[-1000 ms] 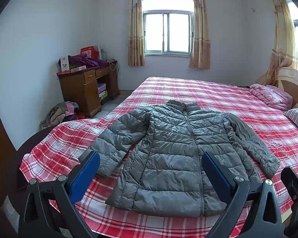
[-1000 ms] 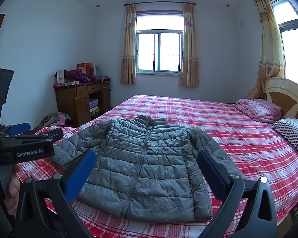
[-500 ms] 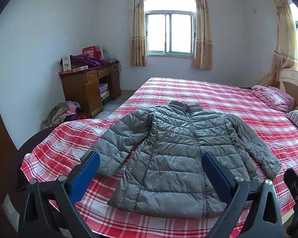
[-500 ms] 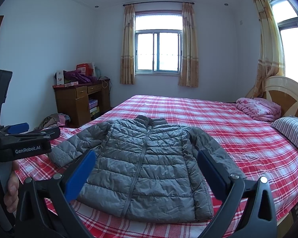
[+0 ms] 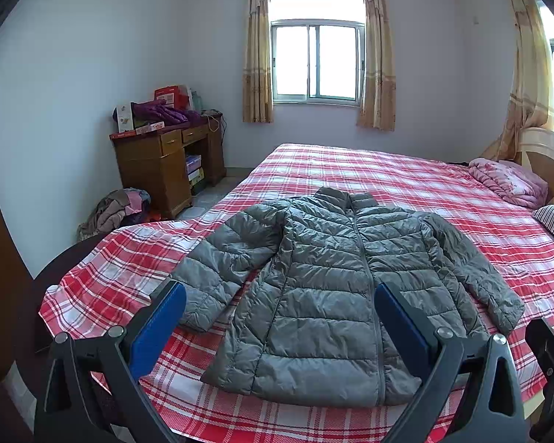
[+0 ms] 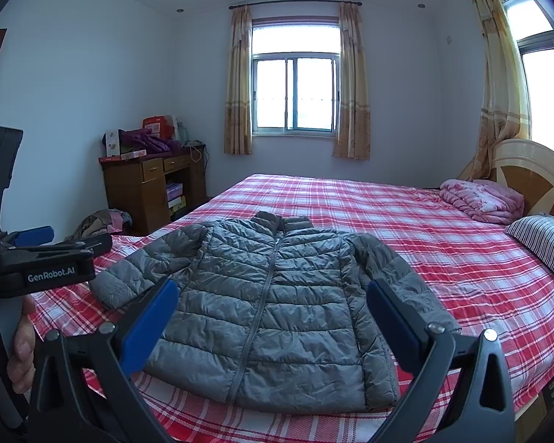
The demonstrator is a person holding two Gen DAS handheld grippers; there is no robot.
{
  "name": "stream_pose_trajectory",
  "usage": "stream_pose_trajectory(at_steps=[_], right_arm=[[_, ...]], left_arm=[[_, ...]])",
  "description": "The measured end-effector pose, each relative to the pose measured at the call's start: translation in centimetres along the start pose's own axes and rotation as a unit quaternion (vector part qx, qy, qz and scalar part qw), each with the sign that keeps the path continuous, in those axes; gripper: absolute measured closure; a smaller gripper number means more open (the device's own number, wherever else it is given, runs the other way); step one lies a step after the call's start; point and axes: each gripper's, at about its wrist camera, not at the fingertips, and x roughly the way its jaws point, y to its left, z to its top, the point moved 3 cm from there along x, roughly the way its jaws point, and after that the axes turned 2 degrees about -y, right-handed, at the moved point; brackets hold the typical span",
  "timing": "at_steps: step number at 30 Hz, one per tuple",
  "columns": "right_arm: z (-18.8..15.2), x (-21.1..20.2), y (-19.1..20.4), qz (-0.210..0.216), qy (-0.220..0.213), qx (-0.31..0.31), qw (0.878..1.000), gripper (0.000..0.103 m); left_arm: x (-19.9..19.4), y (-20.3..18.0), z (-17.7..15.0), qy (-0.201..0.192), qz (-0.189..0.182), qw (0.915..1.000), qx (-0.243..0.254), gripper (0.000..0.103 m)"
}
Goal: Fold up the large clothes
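A grey quilted puffer jacket (image 5: 325, 295) (image 6: 262, 295) lies flat and zipped on the red plaid bed (image 5: 369, 170), collar toward the window, both sleeves spread out. My left gripper (image 5: 280, 317) hovers open above the near edge of the bed, its blue pads framing the jacket's lower half, nothing between them. My right gripper (image 6: 273, 313) is likewise open and empty over the jacket's hem. In the right wrist view the left gripper's body (image 6: 44, 265) shows at far left, held by a hand (image 6: 22, 347).
A pink folded quilt (image 6: 480, 199) and a striped pillow (image 6: 546, 243) lie by the headboard at right. A wooden desk (image 5: 166, 162) with clutter stands at the left wall, a heap of clothes (image 5: 114, 214) on the floor beside it.
Both grippers have drifted slightly back and up, so the jacket sits a little smaller and lower in view. Jaws stay open; the jacket has not moved.
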Motion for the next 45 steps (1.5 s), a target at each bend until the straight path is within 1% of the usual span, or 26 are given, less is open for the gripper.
stream_pose_trajectory(at_steps=[19,35,39,42,45], right_arm=[[-0.1,0.1,-0.1,0.0,0.0,0.001,1.0,0.0],[-0.1,0.2,-0.2,-0.001,0.004,0.003,1.0,0.0],[-0.2,0.3,-0.2,0.001,0.004,0.003,1.0,0.0],[-0.4,1.2,-0.8,0.003,0.007,0.011,1.0,0.0],[-0.9,3.0,-2.3,-0.007,0.022,0.018,1.0,0.0]], left_arm=[[0.0,0.5,0.0,-0.004,0.004,1.0,-0.001,0.001],[0.4,0.7,-0.1,0.0,0.004,1.0,-0.002,0.001],[1.1,0.6,-0.5,0.009,-0.013,0.9999,-0.003,0.001],[2.7,0.6,-0.9,0.019,-0.012,0.9997,-0.002,0.001],[4.7,0.6,-1.4,0.031,-0.007,0.9995,0.003,0.001]])
